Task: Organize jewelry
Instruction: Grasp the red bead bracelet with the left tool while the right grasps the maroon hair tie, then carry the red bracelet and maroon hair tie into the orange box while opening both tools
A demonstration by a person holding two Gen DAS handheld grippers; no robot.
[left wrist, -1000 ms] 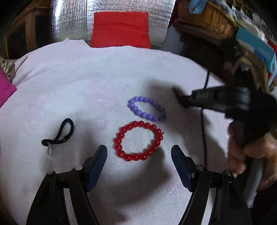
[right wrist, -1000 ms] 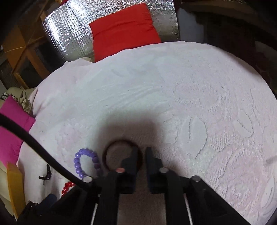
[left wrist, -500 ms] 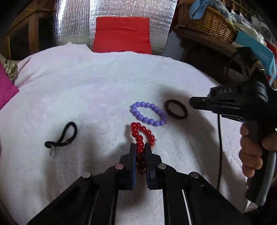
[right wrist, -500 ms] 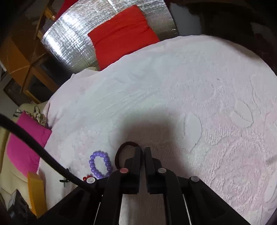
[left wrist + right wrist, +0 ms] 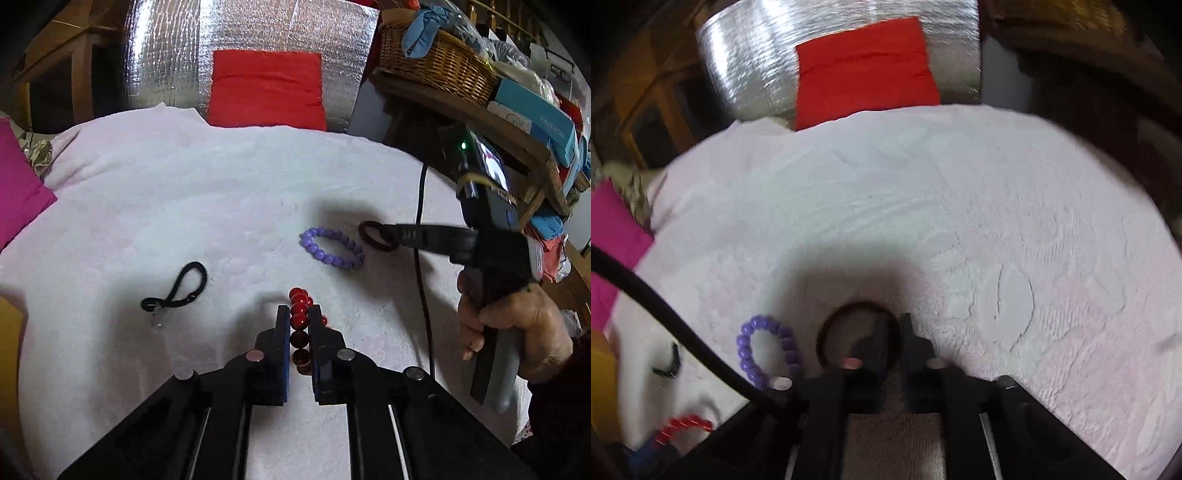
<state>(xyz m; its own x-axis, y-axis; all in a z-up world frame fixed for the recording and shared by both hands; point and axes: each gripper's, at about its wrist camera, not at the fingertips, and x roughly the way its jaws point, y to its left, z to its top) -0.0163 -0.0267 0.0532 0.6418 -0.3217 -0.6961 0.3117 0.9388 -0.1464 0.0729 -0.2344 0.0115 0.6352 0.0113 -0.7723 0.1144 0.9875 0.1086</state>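
Red bracelet (image 5: 299,320) clamped in left gripper (image 5: 299,314); right gripper (image 5: 894,328) pinched on dark hair tie (image 5: 833,325), beside purple bracelet (image 5: 331,248), mid-blanket (image 5: 184,206).

Bead bracelets: two, one red (image 5: 299,320) and one purple (image 5: 331,248).
Dark hair ring: one (image 5: 373,236).
Black cord loop with a metal clip: one (image 5: 176,290).
Claws: two, a left claw (image 5: 298,325) and a right claw (image 5: 897,334).
Hands in view: one (image 5: 517,332).
Red cushions: one (image 5: 266,88).
Pink cushions: one (image 5: 18,192).
Wicker baskets: one (image 5: 436,66).
White bedspreads: one (image 5: 184,184).
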